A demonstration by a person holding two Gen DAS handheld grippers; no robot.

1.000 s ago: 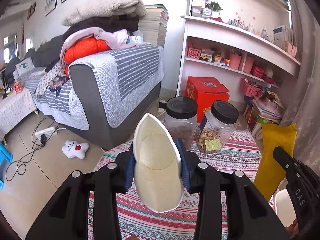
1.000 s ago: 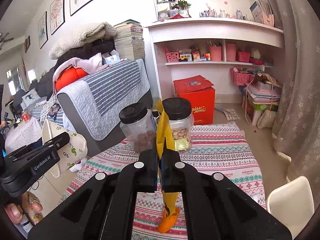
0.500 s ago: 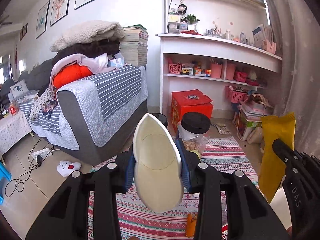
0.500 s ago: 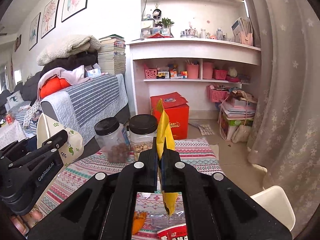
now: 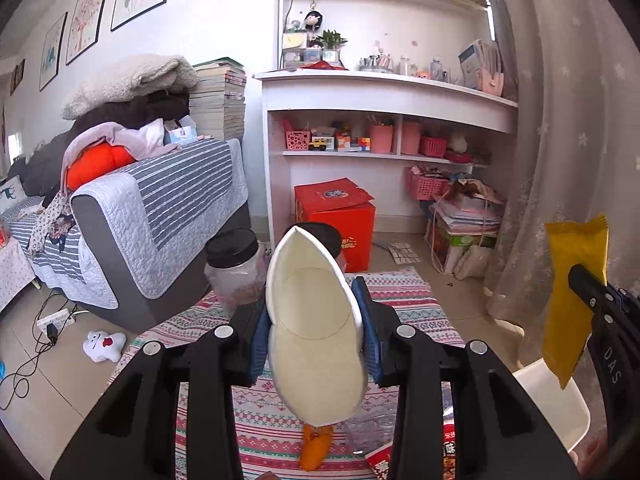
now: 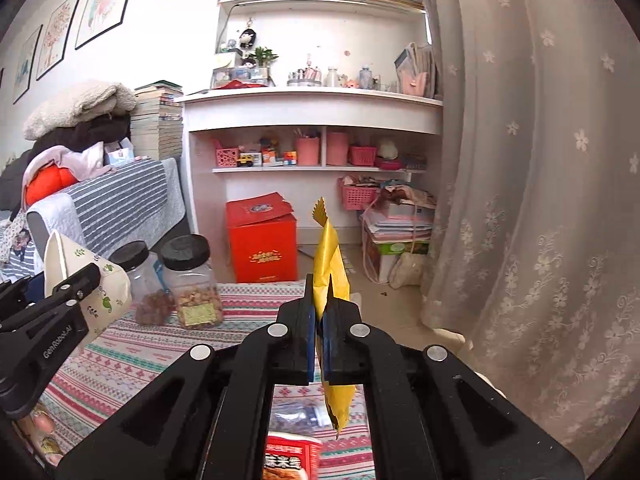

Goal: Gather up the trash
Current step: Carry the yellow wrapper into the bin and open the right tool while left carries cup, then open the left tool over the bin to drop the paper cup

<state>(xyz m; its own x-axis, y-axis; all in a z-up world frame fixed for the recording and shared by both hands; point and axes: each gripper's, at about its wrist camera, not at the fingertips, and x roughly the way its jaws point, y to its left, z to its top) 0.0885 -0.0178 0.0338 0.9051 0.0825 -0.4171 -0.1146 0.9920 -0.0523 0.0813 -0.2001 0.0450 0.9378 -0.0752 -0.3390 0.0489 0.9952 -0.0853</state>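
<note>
Both loaded: left gripper (image 5: 314, 334) clamped across squashed paper cup (image 5: 314, 328), right gripper (image 6: 318, 320) pinched shut on upright yellow wrapper (image 6: 330, 280); more litter below right jaws.

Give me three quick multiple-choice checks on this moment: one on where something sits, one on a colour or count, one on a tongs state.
1. Where do the black-lidded jars stand?
A. On the patterned tablecloth
B. On the white shelf
C. On the sofa

2. What colour is the wrapper in the right tongs?
A. Red
B. Yellow
C. Blue

3. What is the state of the left tongs?
A. Wide open, empty
B. Shut flat on nothing
C. Shut on a squashed paper cup

Answers:
1 A, both jars rest on the striped cloth in front of the red box.
2 B, the pinched wrapper is plainly yellow in both views.
3 C, the blue pads press the flattened cup from both sides.
</note>
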